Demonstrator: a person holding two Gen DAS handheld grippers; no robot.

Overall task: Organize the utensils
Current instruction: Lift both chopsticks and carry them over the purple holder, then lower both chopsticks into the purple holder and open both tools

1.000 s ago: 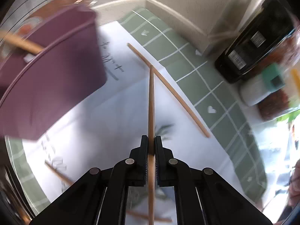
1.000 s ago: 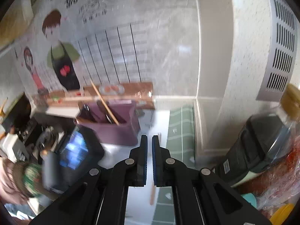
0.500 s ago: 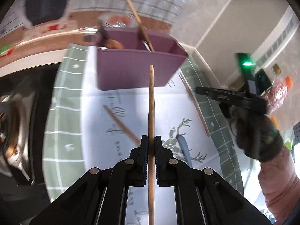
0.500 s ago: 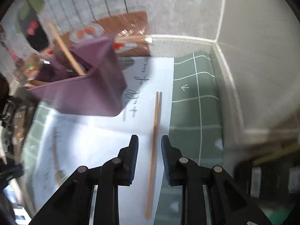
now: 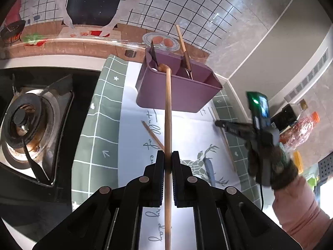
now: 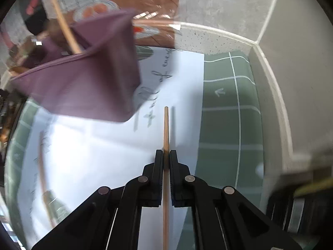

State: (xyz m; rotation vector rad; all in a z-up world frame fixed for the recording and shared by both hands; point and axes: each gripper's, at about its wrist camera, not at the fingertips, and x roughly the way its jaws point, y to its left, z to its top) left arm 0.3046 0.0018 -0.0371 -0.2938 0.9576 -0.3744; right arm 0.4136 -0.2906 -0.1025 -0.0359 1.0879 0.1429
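My left gripper is shut on a wooden chopstick whose tip points at the purple utensil caddy. The caddy holds another chopstick and some darker utensils. My right gripper is shut on a second wooden chopstick that lies low over the white mat, just right of the caddy. The right gripper also shows in the left wrist view. A loose chopstick lies on the mat in front of the caddy.
A gas stove burner sits to the left of the green checked mat. A blue-handled utensil lies on the white mat. Bottles and packets crowd the right corner by the wall. The wall stands close on the right.
My right gripper has dropped onto the chopstick on the mat and closed on it. My left gripper has moved its chopstick closer toward the caddy's rim.
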